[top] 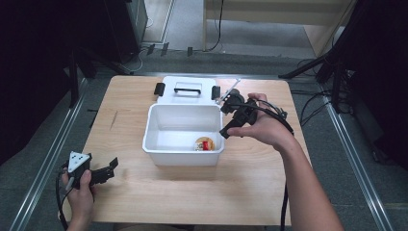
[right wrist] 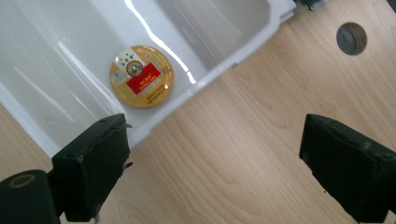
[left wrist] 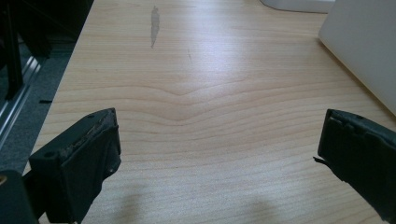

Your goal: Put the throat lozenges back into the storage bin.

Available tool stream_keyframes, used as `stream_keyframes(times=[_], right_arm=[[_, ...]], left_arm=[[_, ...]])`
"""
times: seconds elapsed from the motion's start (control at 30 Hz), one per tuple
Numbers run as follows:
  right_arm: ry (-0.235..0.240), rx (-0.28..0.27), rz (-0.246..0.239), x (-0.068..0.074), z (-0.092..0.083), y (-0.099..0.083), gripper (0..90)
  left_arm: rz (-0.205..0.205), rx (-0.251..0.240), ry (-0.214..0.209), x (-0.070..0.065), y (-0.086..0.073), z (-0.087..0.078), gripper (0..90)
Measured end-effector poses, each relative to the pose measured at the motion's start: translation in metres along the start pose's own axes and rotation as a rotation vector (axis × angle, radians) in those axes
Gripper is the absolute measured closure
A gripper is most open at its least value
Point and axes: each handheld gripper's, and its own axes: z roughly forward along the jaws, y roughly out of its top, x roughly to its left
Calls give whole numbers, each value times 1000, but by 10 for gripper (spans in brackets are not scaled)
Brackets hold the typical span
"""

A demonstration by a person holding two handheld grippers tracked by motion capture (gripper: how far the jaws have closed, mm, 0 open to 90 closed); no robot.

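I see the white plastic bin (top: 183, 134) standing near the middle of the wooden table (top: 144, 192), its long axis running left to right, and its lid (top: 187, 90) lying flat just behind it at the far edge, handle up. Inside the bin a small round tin (top: 204, 144) with a gold and red label lies flat on the floor, in the near right corner, close to the near wall; in the right gripper view the tin (right wrist: 141, 75) shows label up, and being round it has no long axis that I can tell. My right gripper (top: 230, 111) hangs above the right rim of the bin, jaws wide apart and holding nothing — under them I see the bin rim (right wrist: 219, 65) and bare wood. My left gripper (top: 107, 171) rests low at the near left corner of the table, well apart from the bin, jaws also spread wide and empty, pointing toward the far right. Between it and the bin wall (left wrist: 364, 42) the wood is open, with only a grey scuff mark (left wrist: 154, 25) farther off.
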Motion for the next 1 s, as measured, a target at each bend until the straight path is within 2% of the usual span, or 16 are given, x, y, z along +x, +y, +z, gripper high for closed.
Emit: stream_keyframes(times=[0.07,0.2,0.27,0.4,0.53,0.57,0.6,0.7,0.77,0.8,0.87,0.9,1.0], right_arm=[[0,-1,38,-7,-2,-13,49],[-5,-2,57,-12,0,-27,24],[-11,-5,87,-17,3,-43,21],[-21,-13,141,-24,7,-64,20],[-26,-22,174,-30,12,-85,20],[-26,-22,174,-30,12,-85,20],[-34,-26,194,-33,16,-95,20],[-36,-36,226,-36,21,-110,20],[-36,-46,243,-38,23,-117,20],[-34,-57,267,-40,27,-127,20],[-46,-67,291,-42,31,-137,20],[-46,-67,291,-42,31,-137,20],[-73,-107,328,-44,37,-156,21]], left_arm=[[2,0,3,0,0,0,0],[1,-6,4,-1,0,0,0],[6,-5,8,-2,0,0,0],[14,-4,14,-3,0,0,0],[14,-12,16,-3,-1,-1,0],[14,-12,16,-3,-1,-1,0],[16,-11,16,-3,-1,-1,0],[20,-11,14,-4,-1,-1,0],[21,-12,15,-4,-1,-1,0],[21,-13,15,-4,-1,-2,0],[19,-13,16,-4,-1,-1,0],[19,-13,16,-4,-1,-1,0],[16,-17,16,-3,-1,-2,0]])
